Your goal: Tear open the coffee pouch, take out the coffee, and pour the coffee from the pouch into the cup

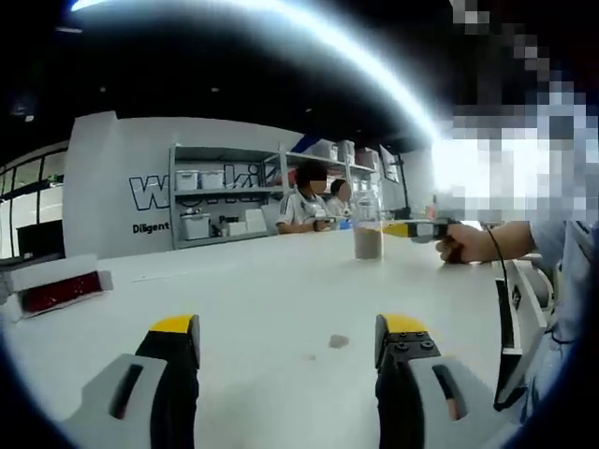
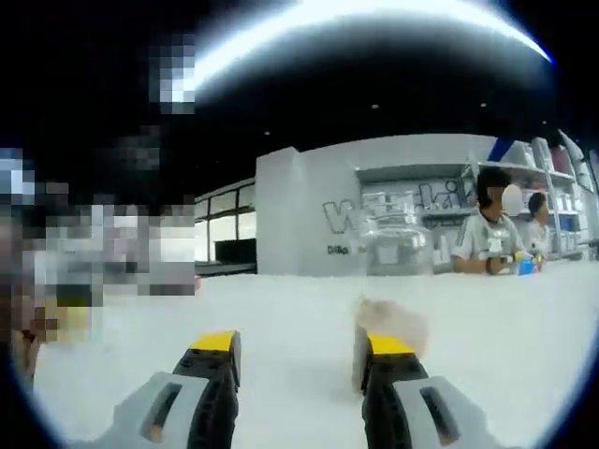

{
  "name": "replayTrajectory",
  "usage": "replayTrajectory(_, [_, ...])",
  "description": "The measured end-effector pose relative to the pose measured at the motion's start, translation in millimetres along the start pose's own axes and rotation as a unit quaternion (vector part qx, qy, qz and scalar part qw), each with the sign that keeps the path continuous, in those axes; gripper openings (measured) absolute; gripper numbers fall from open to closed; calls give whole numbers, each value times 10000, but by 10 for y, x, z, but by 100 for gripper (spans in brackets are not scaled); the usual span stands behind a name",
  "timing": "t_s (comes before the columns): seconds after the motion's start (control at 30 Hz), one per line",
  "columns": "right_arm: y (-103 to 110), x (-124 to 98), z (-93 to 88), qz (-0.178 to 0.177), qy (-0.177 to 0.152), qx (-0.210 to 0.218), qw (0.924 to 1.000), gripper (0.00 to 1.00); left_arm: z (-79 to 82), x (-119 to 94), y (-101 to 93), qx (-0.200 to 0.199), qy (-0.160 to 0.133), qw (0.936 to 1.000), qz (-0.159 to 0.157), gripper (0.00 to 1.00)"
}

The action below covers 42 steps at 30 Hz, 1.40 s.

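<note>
White table [image 1: 262, 309] is taking up most of both views, running back to a grey wall [image 1: 122, 178] with large lettering and shelving [image 1: 225, 201] loaded with white bins. Two seated people [image 1: 314, 208] are sitting at the table's far edge in front of the shelves.

Containers: clear cup [image 1: 368, 238] is standing upright on the table, well ahead of the left gripper and a bit to its right; lower part is showing a brownish fill, reads as coffee powder. In the right gripper view the same cup [image 2: 398, 245] is sitting just ahead, blurred and mostly see-through; can't read its contents there. A red-and-white box [image 1: 56, 285] is lying flat near the table's left edge. A small dark speck [image 1: 339, 341] is sitting on the table between the left jaws; too small to tell what it is.

Pouch: a pale, blurred tan shape [image 2: 393, 323] is hovering just above the right gripper's right jaw tip. Could be the coffee pouch; too blurred to confirm.

Grippers: left gripper [image 1: 287, 337] is held low over the table, jaws spread wide, nothing between them. Right gripper [image 2: 295, 354] is also showing its jaws apart with table visible in the gap; whether the tan shape is touching the right jaw, can't tell. From the left gripper view, a hand [image 1: 466, 243] is coming in from the right holding the other gripper, its yellow-tipped nose pointing toward the cup, near its rim.
</note>
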State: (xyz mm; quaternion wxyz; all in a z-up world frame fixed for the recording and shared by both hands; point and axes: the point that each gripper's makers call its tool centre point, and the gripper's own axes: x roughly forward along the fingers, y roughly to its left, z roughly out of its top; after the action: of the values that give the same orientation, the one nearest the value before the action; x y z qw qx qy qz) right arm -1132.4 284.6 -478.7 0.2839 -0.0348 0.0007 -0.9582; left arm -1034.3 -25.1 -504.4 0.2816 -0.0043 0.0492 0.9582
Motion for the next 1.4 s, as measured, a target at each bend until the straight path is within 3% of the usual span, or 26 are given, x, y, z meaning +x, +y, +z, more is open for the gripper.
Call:
replayTrajectory(0.13, [378, 115, -127, 929, 325, 106, 9951, 45, 0, 2, -4, -93, -2, 10000, -17, 77])
replayTrajectory(0.2, [469, 165, -115, 1104, 304, 82, 9934, 45, -21, 10, 4, -82, 60, 9999, 11, 77])
replayTrajectory(0.5, [686, 437, -162, 1365, 383, 36, 9899, 45, -2, -40, 136, -140, -7, 9995, 293, 75])
replayTrajectory(0.67, [804, 499, -174, 1506, 391, -115, 9877, 43, 20, -44, 101, -260, -77, 9995, 175, 75])
replayTrajectory(1.4, [1057, 676, -213, 1880, 456, -297, 9807, 40, -21, -20, 79, -121, 56, 9997, 219, 74])
